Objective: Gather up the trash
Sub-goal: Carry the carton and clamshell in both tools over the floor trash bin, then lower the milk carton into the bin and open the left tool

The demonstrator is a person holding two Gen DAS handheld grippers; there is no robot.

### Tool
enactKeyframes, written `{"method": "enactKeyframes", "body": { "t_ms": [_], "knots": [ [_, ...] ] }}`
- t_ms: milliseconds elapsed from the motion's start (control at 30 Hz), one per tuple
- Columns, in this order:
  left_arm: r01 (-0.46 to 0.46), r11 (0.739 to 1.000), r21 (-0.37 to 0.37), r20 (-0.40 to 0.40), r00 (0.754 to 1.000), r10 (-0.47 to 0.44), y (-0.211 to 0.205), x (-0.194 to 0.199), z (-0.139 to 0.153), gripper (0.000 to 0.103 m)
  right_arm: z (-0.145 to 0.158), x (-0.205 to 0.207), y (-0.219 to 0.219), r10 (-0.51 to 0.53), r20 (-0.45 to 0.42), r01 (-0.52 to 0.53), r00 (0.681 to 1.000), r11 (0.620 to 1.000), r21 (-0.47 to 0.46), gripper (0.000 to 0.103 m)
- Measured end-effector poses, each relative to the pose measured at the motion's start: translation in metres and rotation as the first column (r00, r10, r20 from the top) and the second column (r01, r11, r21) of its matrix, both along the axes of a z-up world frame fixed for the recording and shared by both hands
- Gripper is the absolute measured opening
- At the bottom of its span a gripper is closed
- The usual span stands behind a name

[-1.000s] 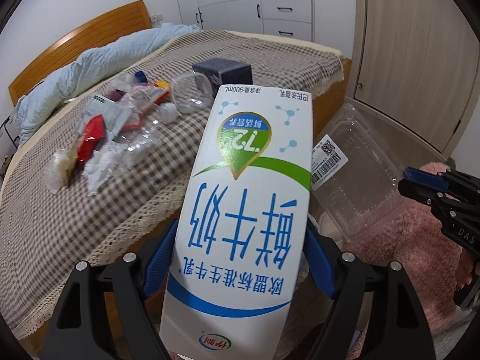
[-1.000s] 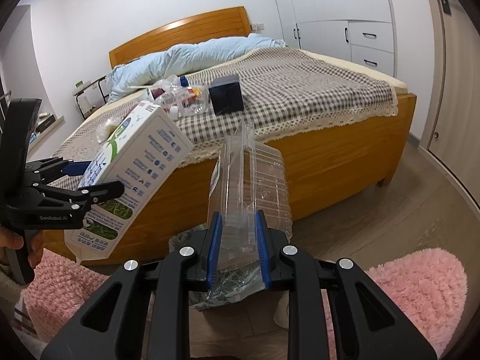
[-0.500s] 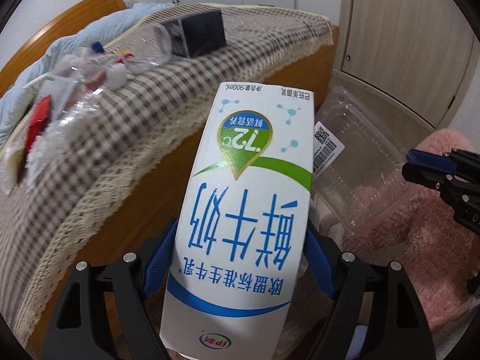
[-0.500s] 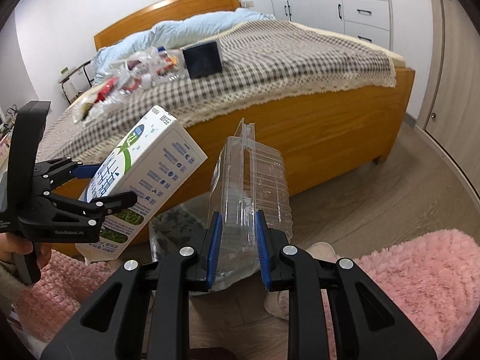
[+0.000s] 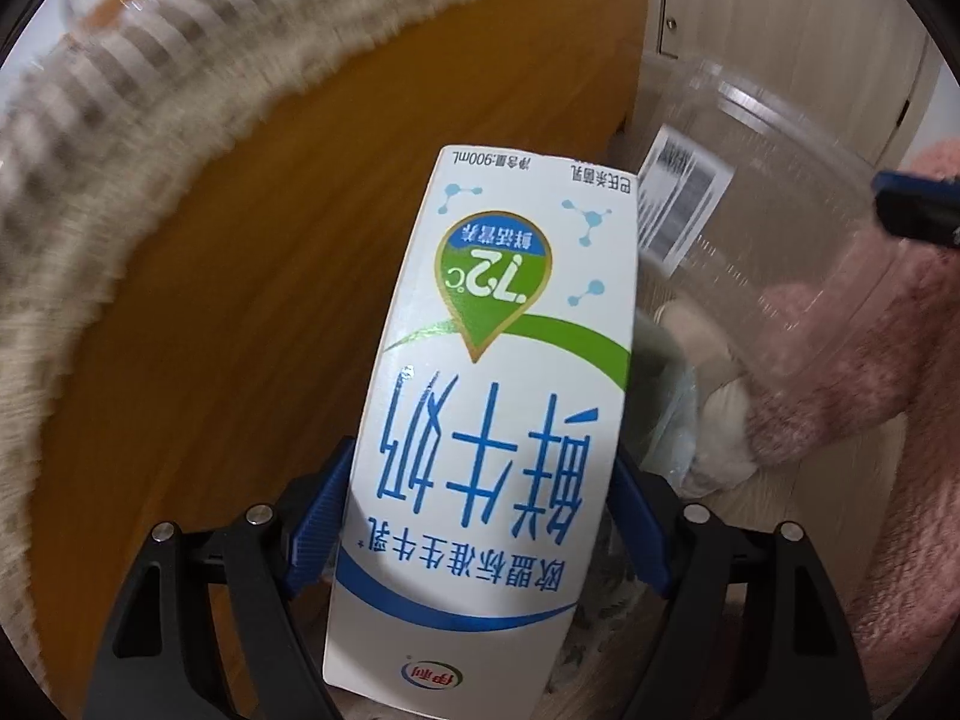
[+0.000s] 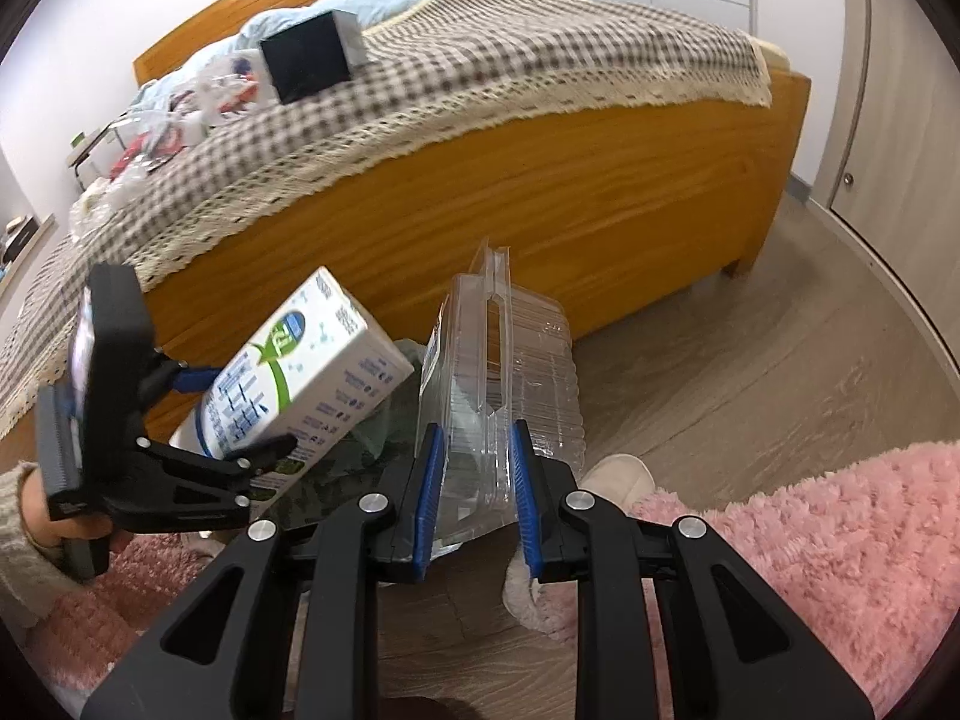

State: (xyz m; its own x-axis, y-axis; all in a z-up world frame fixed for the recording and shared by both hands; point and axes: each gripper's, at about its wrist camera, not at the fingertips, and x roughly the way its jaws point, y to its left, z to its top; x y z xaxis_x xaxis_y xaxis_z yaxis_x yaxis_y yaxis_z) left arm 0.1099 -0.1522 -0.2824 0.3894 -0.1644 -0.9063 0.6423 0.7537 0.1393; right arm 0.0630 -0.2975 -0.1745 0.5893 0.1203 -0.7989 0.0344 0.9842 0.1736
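My left gripper (image 5: 480, 516) is shut on a white, blue and green milk carton (image 5: 498, 396), held upside down and tilted down beside the bed's wooden side. In the right wrist view the same carton (image 6: 300, 384) shows at the left, in the left gripper (image 6: 240, 420). My right gripper (image 6: 474, 492) is shut on a clear plastic clamshell box (image 6: 504, 372), held on edge. That box (image 5: 774, 228), with a barcode label, fills the right of the left wrist view. Below both lies a thin greenish plastic bag (image 6: 372, 426) on the floor, mostly hidden.
A wooden bed (image 6: 540, 192) with a checked cover (image 6: 480, 60) carries a black box (image 6: 309, 57) and several wrappers and bottles (image 6: 180, 120). A pink fluffy rug (image 6: 810, 570) and a pale slipper (image 6: 618, 474) lie on the wood floor. A hand (image 6: 48, 528) holds the left gripper.
Both grippers have sunk from above the bed's top to beside its wooden side, near the floor. The bed's top has slid out of the left wrist view. Both grips are unchanged.
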Motion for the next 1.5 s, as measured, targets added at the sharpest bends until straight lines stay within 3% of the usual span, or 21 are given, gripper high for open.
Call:
{"method": "enactKeyframes", "body": {
  "t_ms": [467, 833, 1100, 1300, 1400, 1500],
  "knots": [
    [0.189, 0.967, 0.17, -0.068, 0.981, -0.18, -0.012, 0.018, -0.101, 0.074, -0.015, 0.022, -0.016, -0.047, -0.039, 0.049, 0.998, 0.998, 0.046, 0.023],
    [0.24, 0.948, 0.21, -0.127, 0.968, -0.217, -0.003, 0.046, -0.157, 0.073, -0.03, 0.034, -0.018, -0.05, -0.098, 0.054, 0.994, 0.998, 0.037, 0.023],
    [0.377, 0.893, 0.245, -0.044, 0.924, -0.379, -0.029, 0.018, -0.172, 0.072, -0.035, 0.037, -0.019, -0.051, -0.122, 0.055, 0.991, 0.998, 0.029, 0.023],
    [0.425, 0.813, 0.399, -0.089, 0.9, -0.427, -0.041, 0.015, -0.211, 0.073, -0.037, 0.039, -0.018, -0.05, -0.126, 0.054, 0.991, 0.998, 0.027, 0.023],
    [0.399, 0.82, 0.412, -0.126, 0.916, -0.382, -0.049, 0.02, -0.215, 0.076, -0.038, 0.039, -0.019, -0.052, -0.124, 0.056, 0.991, 0.998, 0.026, 0.023],
    [0.402, 0.825, 0.397, -0.145, 0.915, -0.376, -0.054, 0.03, -0.2, 0.077, -0.036, 0.036, -0.017, -0.052, -0.116, 0.055, 0.992, 0.998, 0.026, 0.023]
  ]
}}
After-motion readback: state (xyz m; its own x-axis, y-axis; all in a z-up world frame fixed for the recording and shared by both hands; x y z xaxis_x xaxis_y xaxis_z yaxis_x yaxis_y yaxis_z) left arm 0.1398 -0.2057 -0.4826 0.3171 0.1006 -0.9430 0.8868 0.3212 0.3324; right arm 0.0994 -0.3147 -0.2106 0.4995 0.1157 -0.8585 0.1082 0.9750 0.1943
